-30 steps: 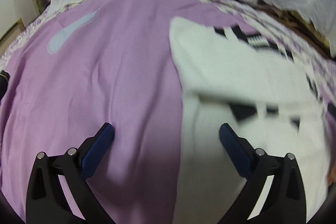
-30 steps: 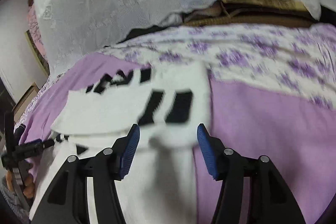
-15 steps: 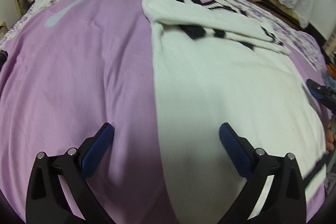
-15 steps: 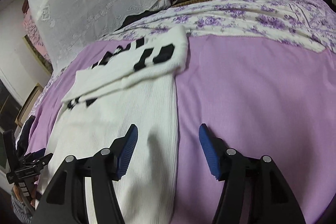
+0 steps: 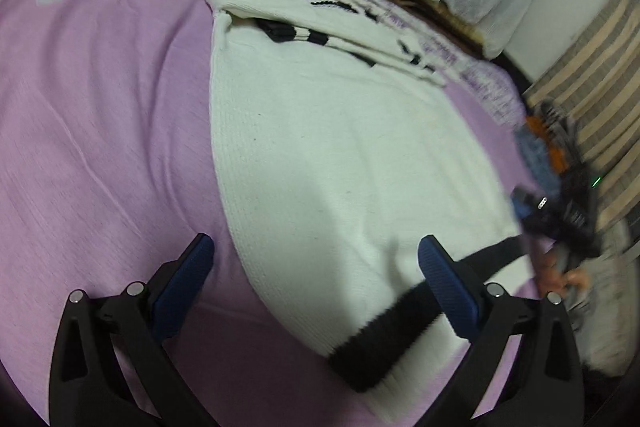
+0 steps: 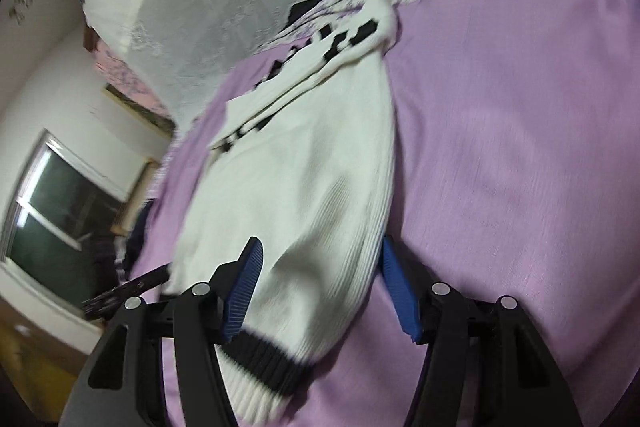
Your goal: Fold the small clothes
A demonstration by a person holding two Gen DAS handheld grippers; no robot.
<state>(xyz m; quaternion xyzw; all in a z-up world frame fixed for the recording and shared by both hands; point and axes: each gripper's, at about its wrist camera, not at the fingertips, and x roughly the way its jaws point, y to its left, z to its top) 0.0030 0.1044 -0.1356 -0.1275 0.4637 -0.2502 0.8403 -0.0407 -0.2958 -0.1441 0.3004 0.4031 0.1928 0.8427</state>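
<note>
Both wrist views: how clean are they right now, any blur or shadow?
Left wrist view: white sweater mostly sharp, right edge smeared, shadow beneath the left gripper. Right wrist view: motion blur on the black hem band; fisheye bends the window.

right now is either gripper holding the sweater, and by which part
Nothing is held. The left gripper and right gripper both stand open over the hem end of the white sweater, pads not pressing.
</note>
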